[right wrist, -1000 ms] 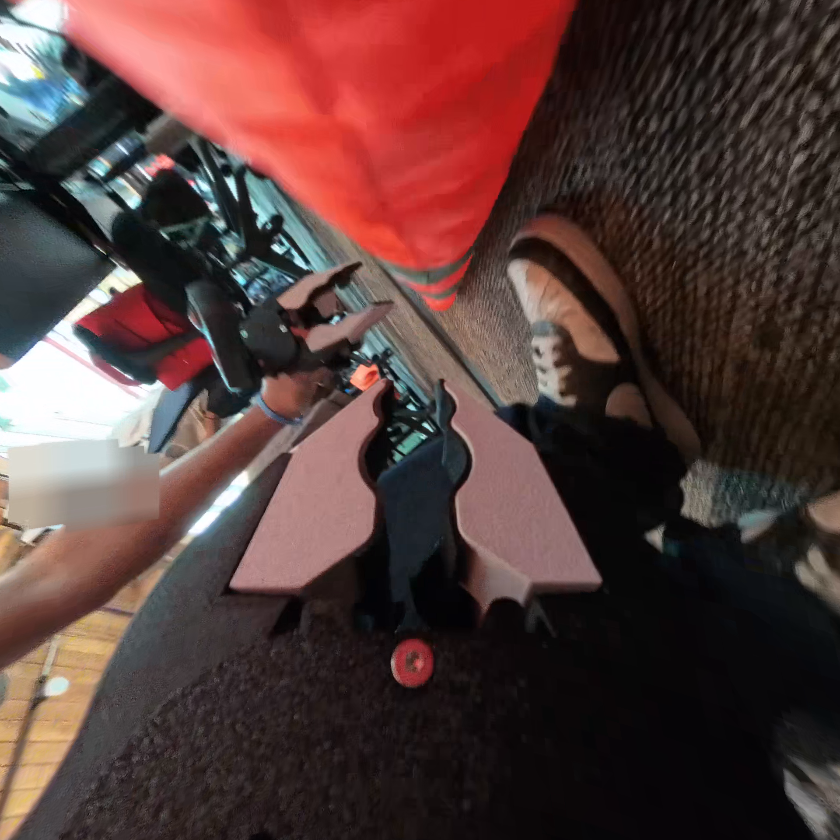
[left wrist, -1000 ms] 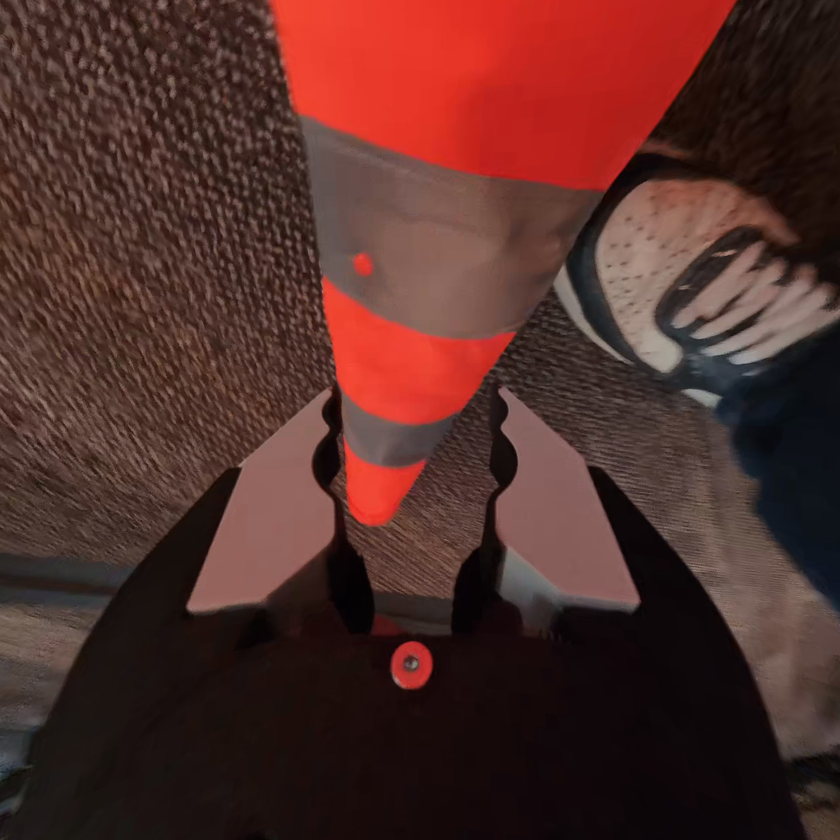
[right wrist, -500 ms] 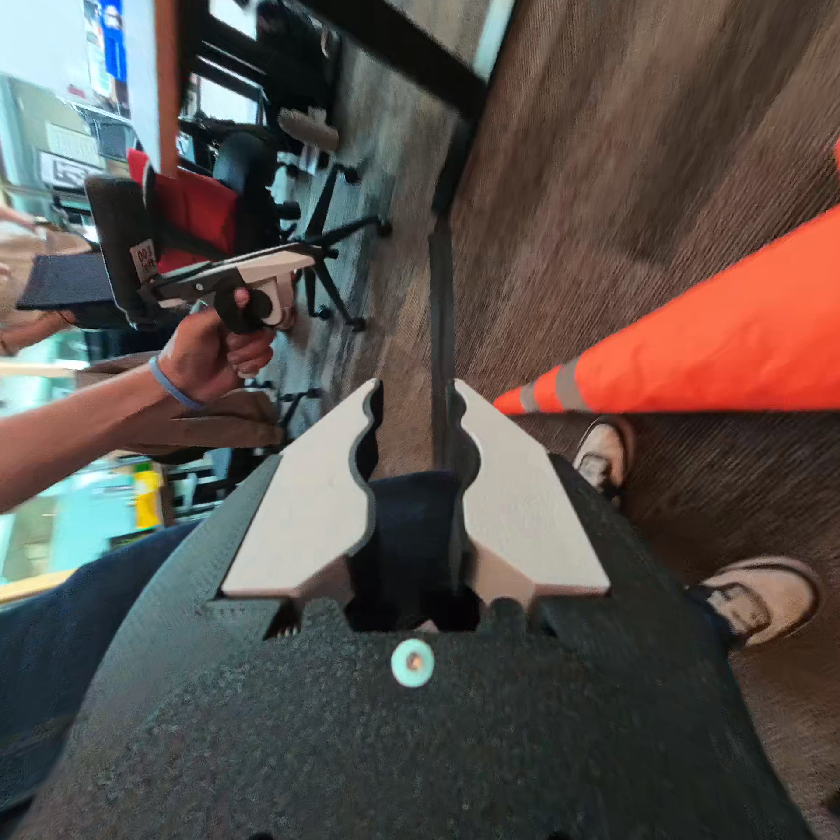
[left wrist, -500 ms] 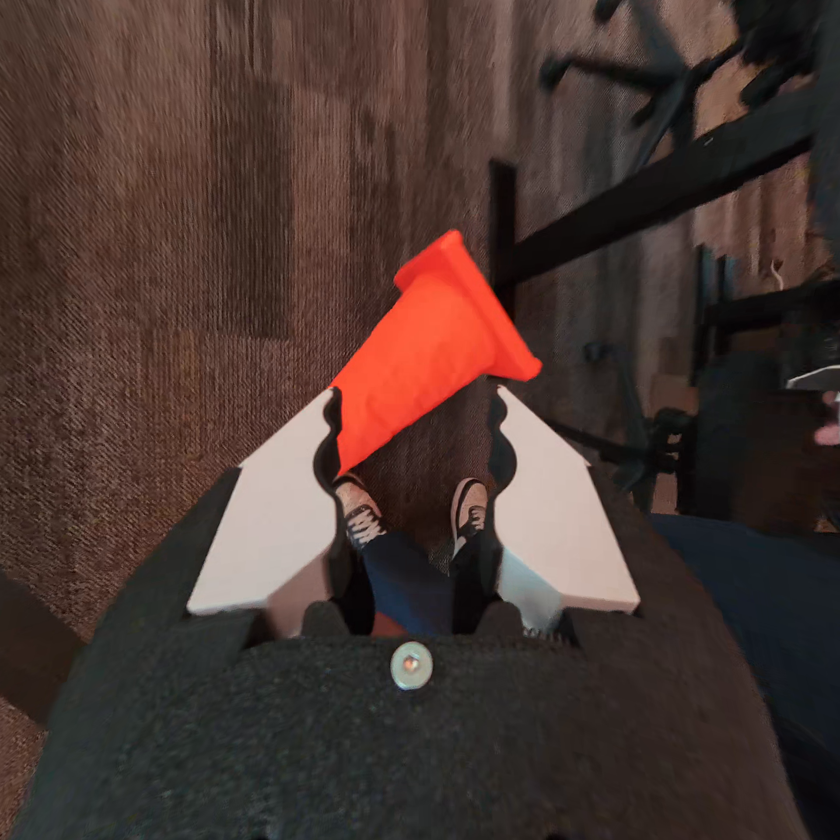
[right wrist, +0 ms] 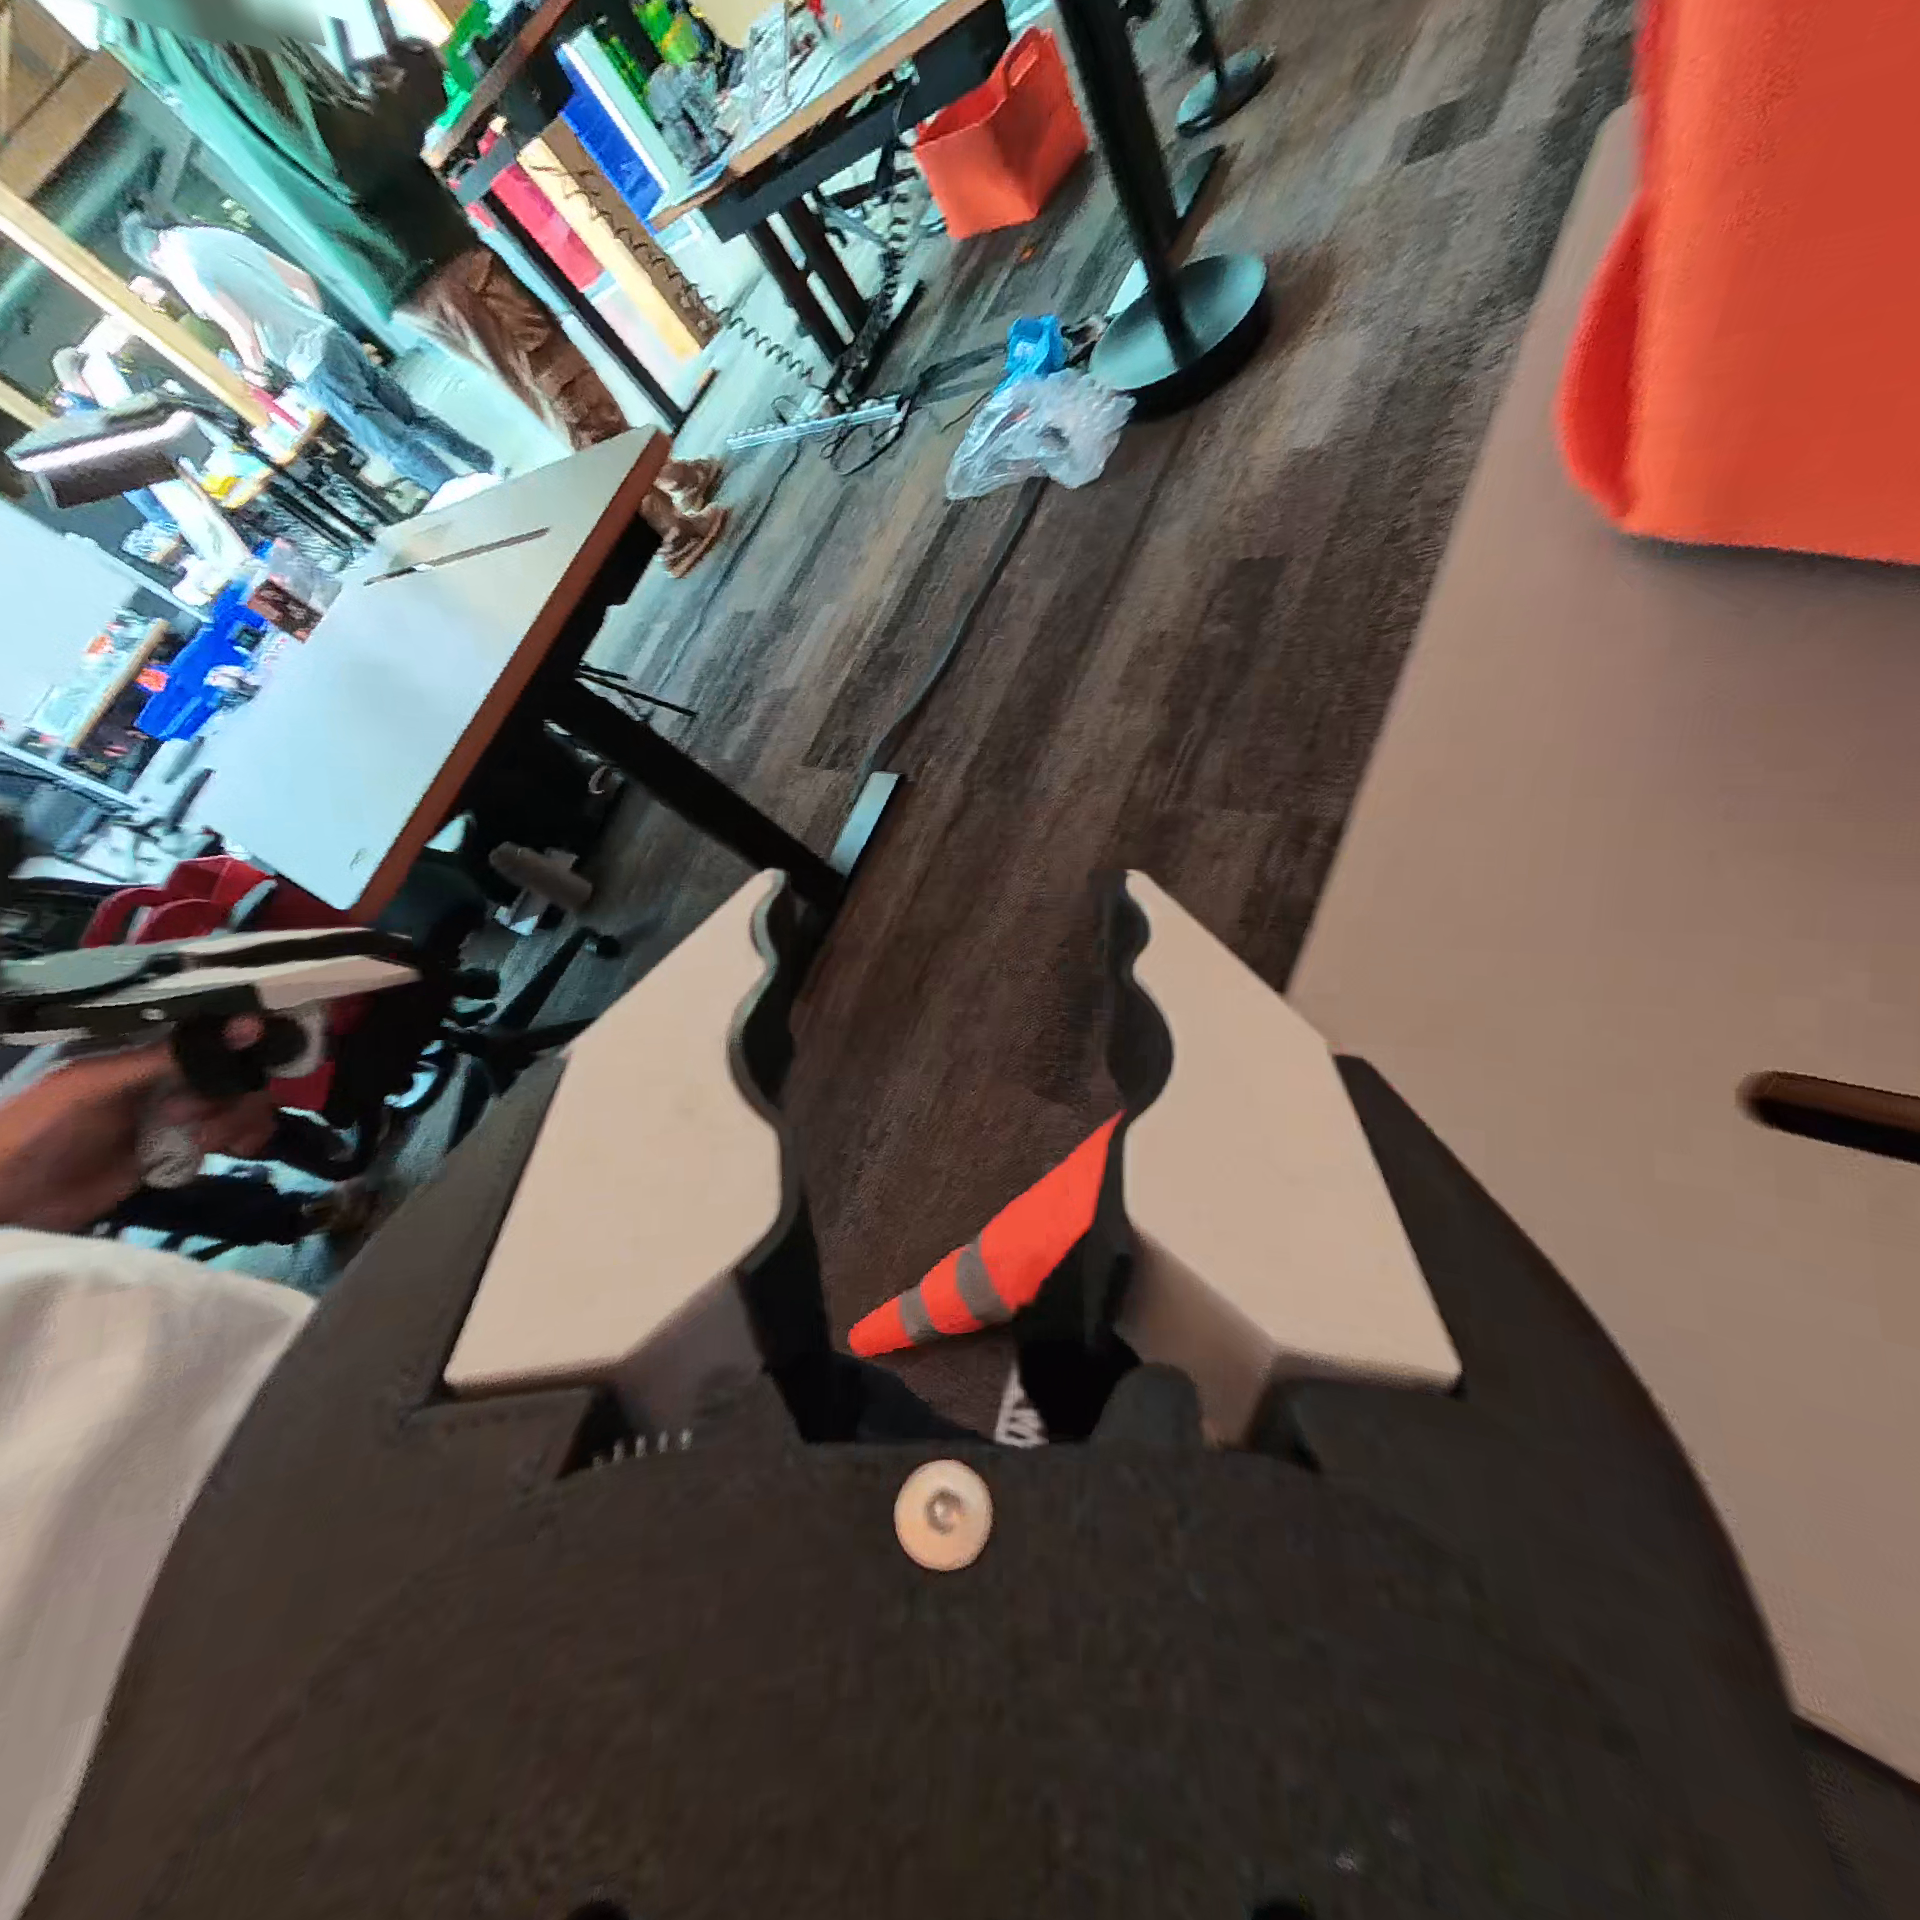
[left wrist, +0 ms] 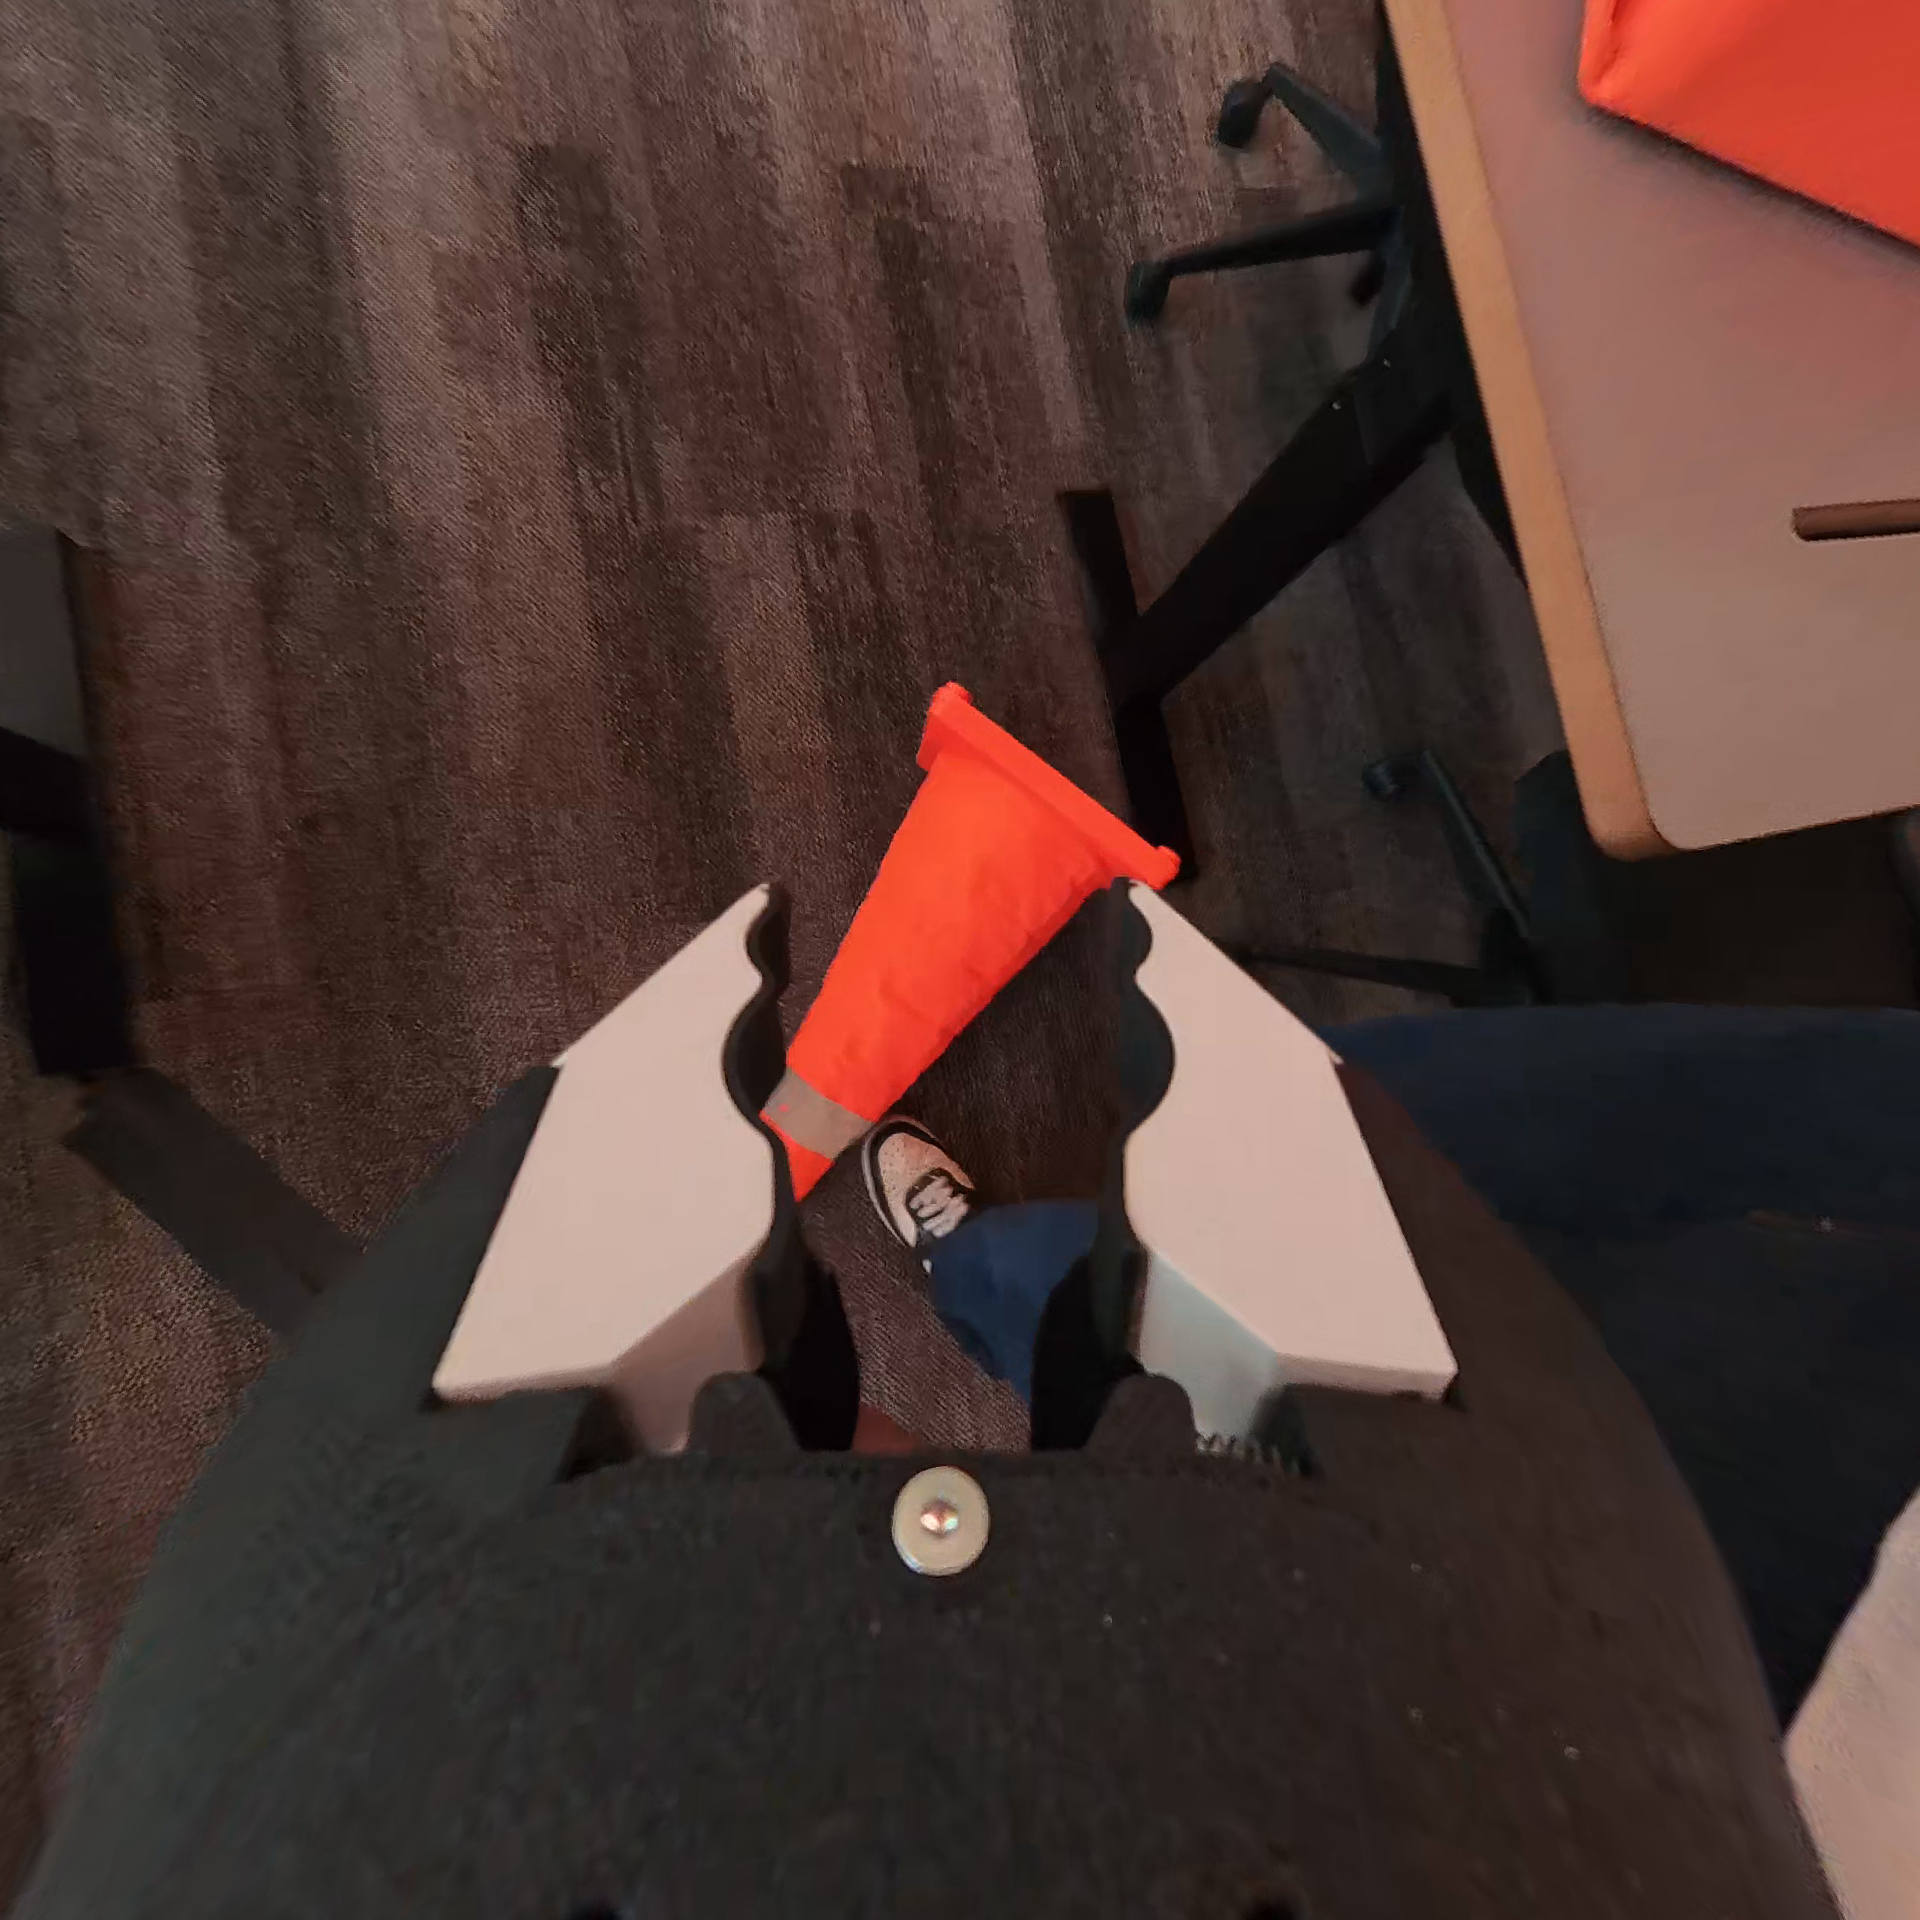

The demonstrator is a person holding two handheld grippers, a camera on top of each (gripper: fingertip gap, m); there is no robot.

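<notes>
An orange traffic cone [left wrist: 977, 935] with grey bands lies on its side on the brown carpet, far below both grippers. My left gripper [left wrist: 945, 894] is open and empty, high above the cone and looking down on it. My right gripper [right wrist: 951, 883] is open and empty; the cone's banded tip [right wrist: 987, 1268] shows between its fingers, far off. The left gripper also shows in the right wrist view [right wrist: 343, 971], held in a hand at the left. A person's white shoe [left wrist: 920, 1179] stands beside the cone's tip.
A pale table [left wrist: 1714, 468] with an orange fabric item [left wrist: 1766, 94] is at the right; it also shows in the right wrist view [right wrist: 1610, 831]. Black table legs [left wrist: 1247, 582] and a chair base [left wrist: 1299, 208] stand near the cone. Another table [right wrist: 416, 665], a round stand base [right wrist: 1195, 312] and a plastic bag [right wrist: 1039, 431] lie farther off.
Both grippers have risen far from the cone, which was close at the left fingers a second ago and now lies small on the carpet. The right jaws stand wider apart.
</notes>
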